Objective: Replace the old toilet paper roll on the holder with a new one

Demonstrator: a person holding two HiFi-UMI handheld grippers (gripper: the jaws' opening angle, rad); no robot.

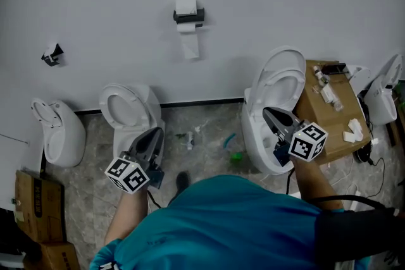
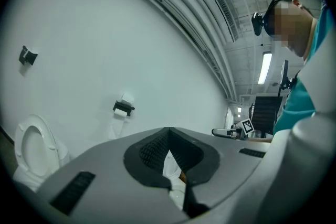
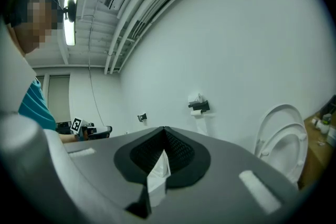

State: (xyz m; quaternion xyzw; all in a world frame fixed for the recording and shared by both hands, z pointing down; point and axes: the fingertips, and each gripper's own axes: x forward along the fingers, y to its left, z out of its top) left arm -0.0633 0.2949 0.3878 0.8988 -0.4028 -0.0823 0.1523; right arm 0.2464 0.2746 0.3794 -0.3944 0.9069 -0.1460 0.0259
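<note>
A black toilet paper holder (image 1: 188, 16) is fixed to the white wall. A white roll (image 1: 185, 4) rests on top of it and a strip of paper (image 1: 190, 45) hangs below. My left gripper (image 1: 158, 131) is shut and empty, held over the middle toilet (image 1: 130, 107) and well short of the wall. My right gripper (image 1: 267, 112) is also shut and empty, in front of the right toilet (image 1: 278, 82). The holder (image 2: 123, 107) shows far ahead in the left gripper view, past the left gripper (image 2: 168, 131). The right gripper view shows the holder (image 3: 199, 106) beyond the right gripper (image 3: 164, 131).
A second small black fitting (image 1: 52, 55) is on the wall at the left, above a third toilet (image 1: 60, 133). A cardboard box (image 1: 332, 114) with small items stands at the right. Litter (image 1: 231, 142) lies on the floor between the toilets. More boxes (image 1: 35, 199) stand at the lower left.
</note>
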